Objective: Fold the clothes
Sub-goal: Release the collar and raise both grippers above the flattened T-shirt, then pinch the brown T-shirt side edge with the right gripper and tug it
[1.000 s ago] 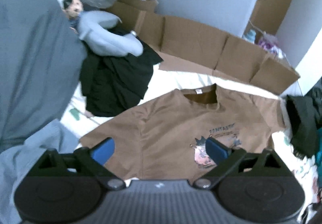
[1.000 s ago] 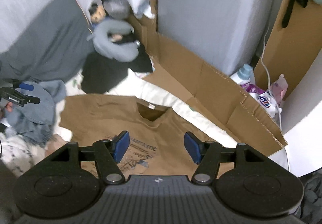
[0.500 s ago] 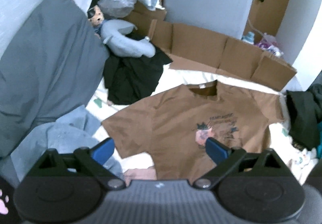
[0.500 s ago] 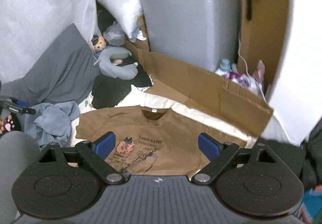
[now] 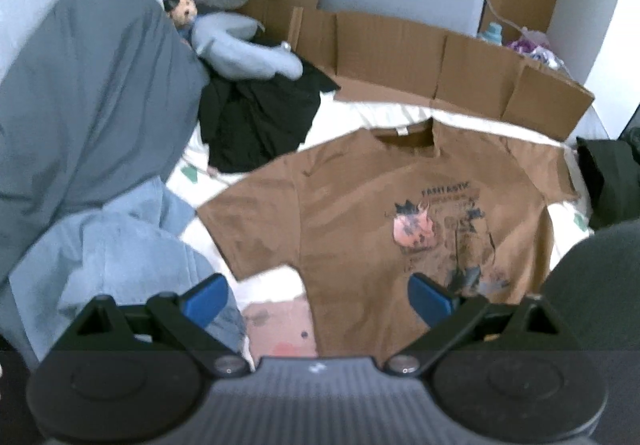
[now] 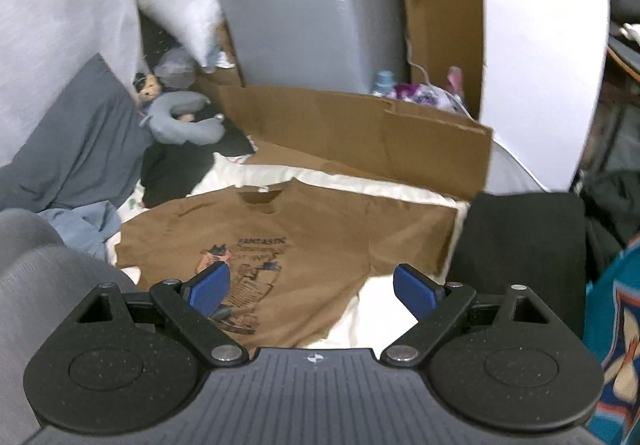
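- The brown T-shirt (image 5: 360, 205) lies spread flat and face up on the white bed sheet (image 5: 384, 113), its collar toward the cardboard wall (image 5: 420, 57) and its hem toward us; both short sleeves stick out to the sides.
- We see no fold in it at all, and we judge it ready to be folded.
- Our left tongs (image 5: 318, 295) are spread wide and hold nothing, hovering above the shirt's hem end, on the side with the light blue garment (image 5: 120, 245).
- Our right tongs (image 6: 310, 289) are also wide and empty, above the shirt's other lower part, on the side where the black folded cloth (image 6: 520, 237) lies.
- We expect thin, soft jersey: light, limp, no stiffness, so any lifted part will sag and drag the rest along the sheet.
- The cloth is not slippery or fragile, but a pinch may catch both layers, or the sheet below.
- We judge the best holds to be at the edges: one at a shoulder seam beside the collar, one at the hem on the same side of the shirt, so the side folds over evenly.
- The printed picture (image 6: 240, 265) at the shirt's middle may feel slightly stiffer than the plain cloth.
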{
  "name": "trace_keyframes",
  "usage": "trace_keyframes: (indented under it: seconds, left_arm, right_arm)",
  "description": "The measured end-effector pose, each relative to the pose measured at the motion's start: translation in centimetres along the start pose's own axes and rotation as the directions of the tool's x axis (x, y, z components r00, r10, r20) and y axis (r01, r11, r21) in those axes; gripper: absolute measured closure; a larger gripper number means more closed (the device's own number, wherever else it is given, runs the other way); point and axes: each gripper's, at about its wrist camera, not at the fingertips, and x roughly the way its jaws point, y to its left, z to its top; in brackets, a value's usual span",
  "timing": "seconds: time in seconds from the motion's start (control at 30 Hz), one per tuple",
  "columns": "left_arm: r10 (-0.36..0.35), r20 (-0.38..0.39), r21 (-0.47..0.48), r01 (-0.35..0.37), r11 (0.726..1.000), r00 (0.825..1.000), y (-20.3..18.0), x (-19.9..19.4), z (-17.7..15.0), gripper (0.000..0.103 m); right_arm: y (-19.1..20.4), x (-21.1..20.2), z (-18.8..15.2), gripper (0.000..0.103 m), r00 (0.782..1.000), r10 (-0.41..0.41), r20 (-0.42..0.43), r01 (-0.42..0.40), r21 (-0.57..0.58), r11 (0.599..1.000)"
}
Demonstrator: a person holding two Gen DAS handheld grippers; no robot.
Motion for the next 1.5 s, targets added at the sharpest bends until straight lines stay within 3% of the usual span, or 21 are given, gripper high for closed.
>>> trace_keyframes:
  seconds: [0.13, 0.27, 0.47, 0.63, 0.8, 1.0, 1.23, 1.5]
  left_arm:
    - [0.017, -0.032, -0.003, -0.017, 1.000, 0.999, 0.1, 1.9, -1.9, 0.005]
    - [0.031, -0.116, -0.013, -0.032, 0.999, 0.993, 0.2, 4.7, -4.1, 0.006]
    - [0.030, -0.180, 0.010, -0.028, 1.000, 0.983, -0.3, 8.1, -7.1, 0.007]
    - [0.044, -0.246, 0.043, -0.034, 0.998, 0.968, -0.6, 10.6, -8.7, 0.008]
    - [0.067, -0.297, 0.062, -0.051, 0.997, 0.952, -0.5, 12.3, -9.9, 0.009]
    - [0.091, -0.346, 0.091, -0.063, 0.994, 0.934, -0.2, 13.1, -11.3, 0.009]
    - [0.126, -0.393, 0.128, -0.082, 0.988, 0.911, -0.3, 14.1, -11.4, 0.009]
    - [0.135, -0.394, 0.173, -0.070, 0.982, 0.909, -0.8, 14.5, -10.6, 0.009]
  right_arm:
    - [-1.0, 1.2, -3.6, 0.010, 1.000, -0.023, -0.020, 0.023, 0.016, 1.000]
    - [-1.9, 3.7, -8.1, 0.012, 0.997, 0.015, -0.075, -0.010, 0.078, 0.997]
    - [-2.8, 8.2, -15.1, 0.055, 0.984, 0.035, -0.176, -0.015, 0.114, 0.993]
    - [-3.3, 10.9, -20.1, 0.068, 0.974, 0.042, -0.224, -0.006, 0.159, 0.987]
    - [-3.3, 13.6, -23.0, 0.085, 0.969, 0.029, -0.246, 0.022, 0.204, 0.979]
    - [-3.6, 16.9, -25.6, 0.090, 0.963, 0.025, -0.268, 0.053, 0.279, 0.959]
    - [-3.0, 18.9, -26.7, 0.090, 0.962, 0.002, -0.274, 0.075, 0.274, 0.959]
    - [-2.1, 19.5, -27.9, 0.088, 0.958, -0.025, -0.285, 0.102, 0.261, 0.960]
